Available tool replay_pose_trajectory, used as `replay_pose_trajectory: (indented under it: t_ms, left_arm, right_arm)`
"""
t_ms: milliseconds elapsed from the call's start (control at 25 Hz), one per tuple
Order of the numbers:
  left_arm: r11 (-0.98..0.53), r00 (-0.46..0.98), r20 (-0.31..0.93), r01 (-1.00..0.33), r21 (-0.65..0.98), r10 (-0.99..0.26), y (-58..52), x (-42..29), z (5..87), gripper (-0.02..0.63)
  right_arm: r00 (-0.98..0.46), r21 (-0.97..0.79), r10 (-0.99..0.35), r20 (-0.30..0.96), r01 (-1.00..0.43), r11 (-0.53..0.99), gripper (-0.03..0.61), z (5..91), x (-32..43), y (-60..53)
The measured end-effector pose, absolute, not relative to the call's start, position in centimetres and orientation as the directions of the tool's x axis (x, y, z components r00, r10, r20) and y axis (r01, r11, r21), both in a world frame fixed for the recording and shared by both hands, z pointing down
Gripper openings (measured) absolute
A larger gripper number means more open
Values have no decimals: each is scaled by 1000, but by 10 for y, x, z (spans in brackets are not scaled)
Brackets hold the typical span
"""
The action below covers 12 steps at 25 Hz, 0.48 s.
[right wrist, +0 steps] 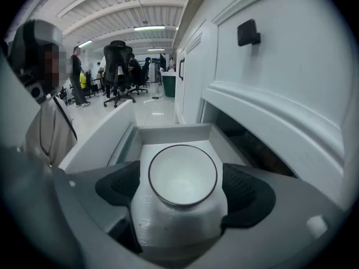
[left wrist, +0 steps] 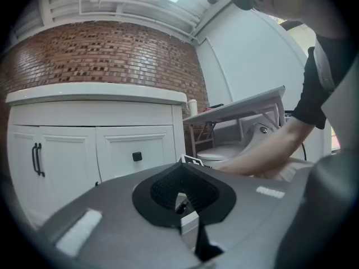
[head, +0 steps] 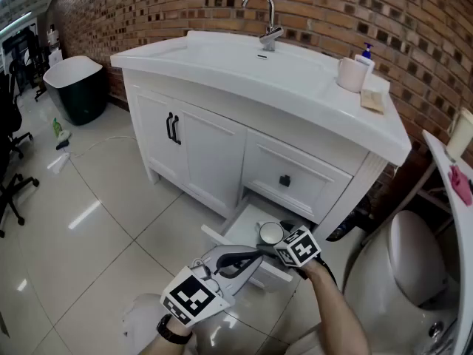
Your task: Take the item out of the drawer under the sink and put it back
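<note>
1. In the right gripper view, the right gripper (right wrist: 182, 190) has its fingers spread wide. The white jar (right wrist: 180, 220) fills the gap between them. The black pads (right wrist: 248, 194) meet the jar's body on both sides, so I read this as a grip on a wide thing and not as an empty hand.

2. The jar sits at the centre of that frame, over the open drawer (right wrist: 174, 132). Its round lid is turned up toward my camera and its long axis runs roughly along the fingers. The drawer floor lies straight beyond it. I cannot tell whether the base rests on that floor or hangs just above it.

3. In the head view the drawer stands pulled out at lower centre, under the white vanity (head: 199, 146). The jar's lid shows just inside it.

4. The left gripper (left wrist: 180, 194) hangs at the lower left of the head view, just beside the drawer's front edge. Its fingers are drawn together with nothing between them. It is near the jar but has no part in the hold.

5. My judgement is that the coming move belongs to the right hand alone. The jar should travel along its own axis, straight up out of the drawer or straight down onto its floor. The overhanging upper drawer front at the right of my frame is the edge to stay clear of.
</note>
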<state>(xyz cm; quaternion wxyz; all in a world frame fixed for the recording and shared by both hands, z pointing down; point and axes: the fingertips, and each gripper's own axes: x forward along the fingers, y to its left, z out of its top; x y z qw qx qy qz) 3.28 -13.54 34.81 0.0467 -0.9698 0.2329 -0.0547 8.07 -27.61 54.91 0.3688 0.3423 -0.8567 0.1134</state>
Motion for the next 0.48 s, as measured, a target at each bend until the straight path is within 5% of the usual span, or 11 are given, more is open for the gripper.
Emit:
replay_pose_trajectory:
  t_ms: [280,480]
  left_arm:
    - [-882,881,34,-472,-19,-472,-151,31,345,14]
    - [-875,874,41,-484,6,-484,-159,29,351,14]
  right_arm:
    - [-396,185,-527,752,-640,746,419,566,82,-295]
    - [-527,165,-610,592,-661,732,419,496,75,-286]
